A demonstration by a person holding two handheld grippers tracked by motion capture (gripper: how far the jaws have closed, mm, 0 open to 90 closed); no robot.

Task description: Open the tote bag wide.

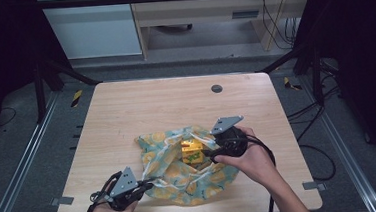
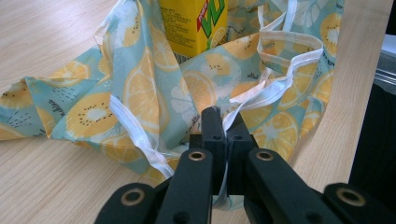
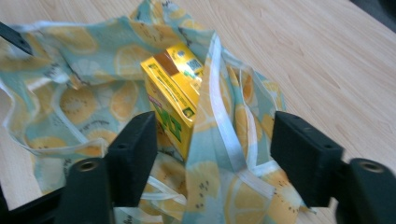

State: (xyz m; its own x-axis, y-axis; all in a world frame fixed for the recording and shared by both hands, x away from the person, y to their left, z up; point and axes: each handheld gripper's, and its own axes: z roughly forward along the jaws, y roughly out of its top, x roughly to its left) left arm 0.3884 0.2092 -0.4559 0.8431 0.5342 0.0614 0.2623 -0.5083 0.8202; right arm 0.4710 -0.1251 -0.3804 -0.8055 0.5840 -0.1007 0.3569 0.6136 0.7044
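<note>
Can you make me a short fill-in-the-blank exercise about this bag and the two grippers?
1. The left gripper is shut on the bag's white ____.
2. The yellow drink carton sits on the fruit-print ____.
3. The right gripper has its jaws ____, holding nothing.

Missing words: strap; bag; open

The yellow drink carton (image 2: pixel 194 25) bears partly cut-off red and green letters reading "VL".
</note>
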